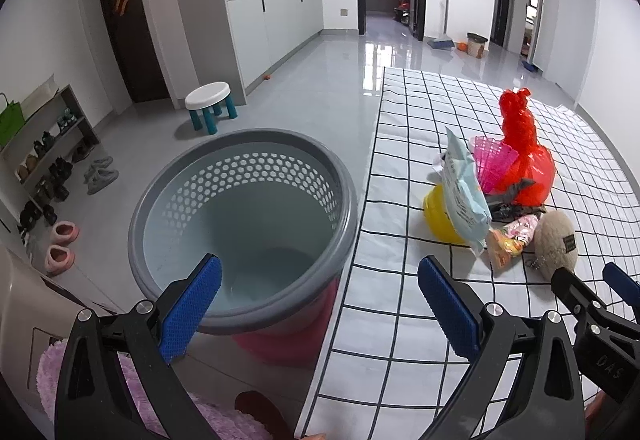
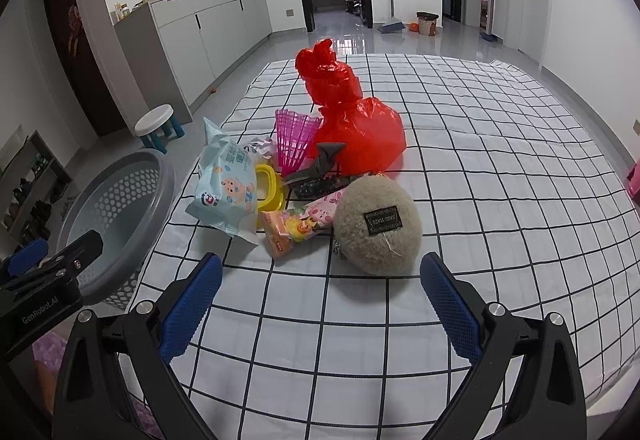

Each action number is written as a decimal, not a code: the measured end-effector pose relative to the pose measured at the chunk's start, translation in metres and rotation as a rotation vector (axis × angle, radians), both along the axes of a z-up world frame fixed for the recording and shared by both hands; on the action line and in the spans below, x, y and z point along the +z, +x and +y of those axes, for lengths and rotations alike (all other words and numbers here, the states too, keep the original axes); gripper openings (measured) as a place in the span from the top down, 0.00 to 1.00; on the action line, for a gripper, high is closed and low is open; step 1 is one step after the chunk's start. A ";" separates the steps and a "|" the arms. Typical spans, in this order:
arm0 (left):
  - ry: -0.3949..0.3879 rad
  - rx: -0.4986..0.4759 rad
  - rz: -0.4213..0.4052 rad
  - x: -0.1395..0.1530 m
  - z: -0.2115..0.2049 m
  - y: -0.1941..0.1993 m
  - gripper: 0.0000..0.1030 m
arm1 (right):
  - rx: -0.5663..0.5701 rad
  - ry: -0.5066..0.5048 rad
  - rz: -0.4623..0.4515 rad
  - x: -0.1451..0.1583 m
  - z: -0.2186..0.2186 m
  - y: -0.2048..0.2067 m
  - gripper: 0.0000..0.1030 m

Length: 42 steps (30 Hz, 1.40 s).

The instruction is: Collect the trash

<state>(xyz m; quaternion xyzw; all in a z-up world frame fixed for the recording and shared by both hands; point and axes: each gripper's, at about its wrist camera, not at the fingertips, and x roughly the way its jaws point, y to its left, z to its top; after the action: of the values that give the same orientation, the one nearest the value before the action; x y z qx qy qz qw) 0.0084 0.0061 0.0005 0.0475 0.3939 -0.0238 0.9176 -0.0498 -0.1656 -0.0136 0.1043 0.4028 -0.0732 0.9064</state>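
A pile of items lies on the checked sheet (image 2: 480, 160): a red plastic bag (image 2: 352, 120), a pink mesh cup (image 2: 294, 136), a light-blue wipes packet (image 2: 228, 192), a yellow bowl (image 2: 268, 188), an orange snack wrapper (image 2: 296, 228), dark scraps (image 2: 320, 176) and a beige plush ball (image 2: 378, 226). The grey perforated basket (image 1: 244, 224) stands on the floor left of the sheet and looks empty. My left gripper (image 1: 320, 308) is open over the basket's near rim. My right gripper (image 2: 320, 296) is open and empty, just short of the plush ball.
A small white stool (image 1: 210, 102) stands beyond the basket. A shoe rack (image 1: 48, 152) with slippers is at the left wall. White cabinets (image 1: 260, 20) line the far left. A dustpan and small bin (image 1: 476, 44) stand by the far doorways. A purple fluffy rug (image 1: 160, 408) lies near me.
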 end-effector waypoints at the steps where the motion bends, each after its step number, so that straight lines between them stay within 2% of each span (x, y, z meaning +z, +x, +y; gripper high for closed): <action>1: -0.001 -0.003 0.001 0.000 -0.001 0.000 0.06 | 0.001 0.001 0.003 0.000 0.000 0.000 0.08; 42: 0.009 -0.034 0.037 -0.010 -0.016 0.008 0.06 | 0.009 0.032 -0.009 -0.003 -0.009 0.005 0.08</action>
<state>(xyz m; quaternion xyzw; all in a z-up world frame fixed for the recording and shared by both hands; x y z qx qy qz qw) 0.0165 -0.0099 -0.0091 0.0576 0.4099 -0.0384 0.9095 -0.0453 -0.1743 -0.0170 0.1172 0.4004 -0.0621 0.9067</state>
